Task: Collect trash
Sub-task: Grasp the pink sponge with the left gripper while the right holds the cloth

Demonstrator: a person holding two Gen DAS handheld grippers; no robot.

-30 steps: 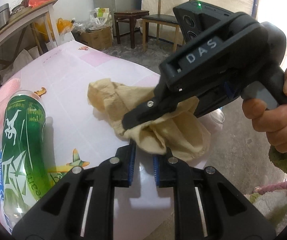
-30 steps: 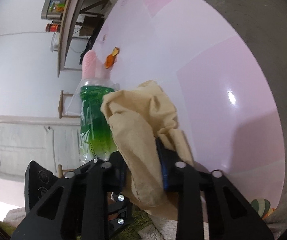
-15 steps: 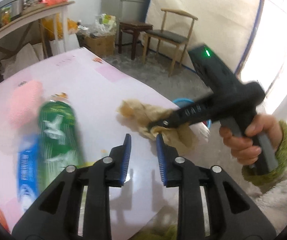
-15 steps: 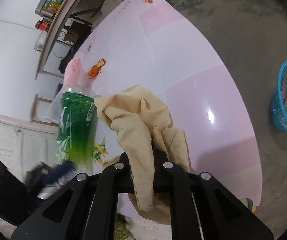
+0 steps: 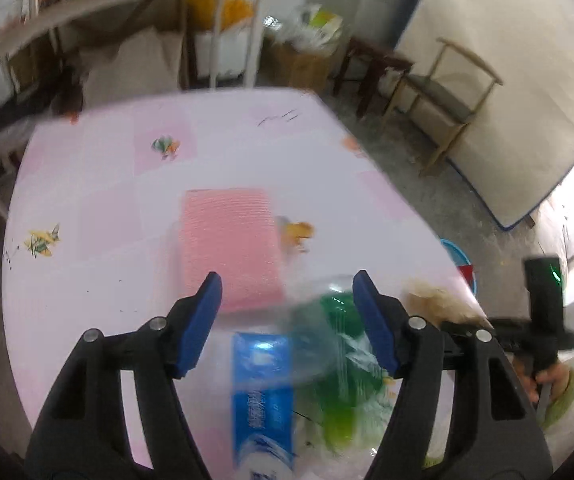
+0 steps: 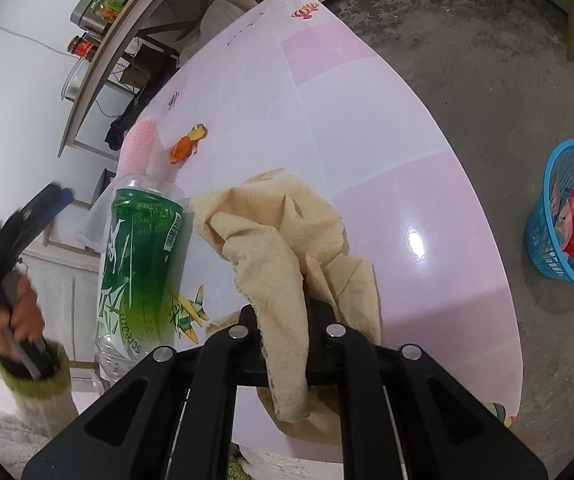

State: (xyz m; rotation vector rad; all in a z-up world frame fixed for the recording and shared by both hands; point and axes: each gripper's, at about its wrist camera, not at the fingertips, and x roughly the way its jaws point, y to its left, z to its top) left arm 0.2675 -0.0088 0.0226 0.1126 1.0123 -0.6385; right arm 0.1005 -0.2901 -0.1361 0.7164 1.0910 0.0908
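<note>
Right gripper (image 6: 283, 320) pinches the tan paper (image 6: 287, 240) above the bench (image 6: 407, 120); a loose fold could slip before the blue basket (image 6: 567, 216). Left gripper (image 5: 287, 320), just opened wide and empty, hovers over the green bottle (image 6: 143, 264).

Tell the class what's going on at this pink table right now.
A person is clearing trash with a hand-held tool in each hand. The right tool is shut on a crumpled beige paper towel at the table edge. The left tool, whose jaws have just been opening with nothing gripped, hangs over a green bottle lying on its side. A blue basket holding a red packet stands on the floor.
</note>
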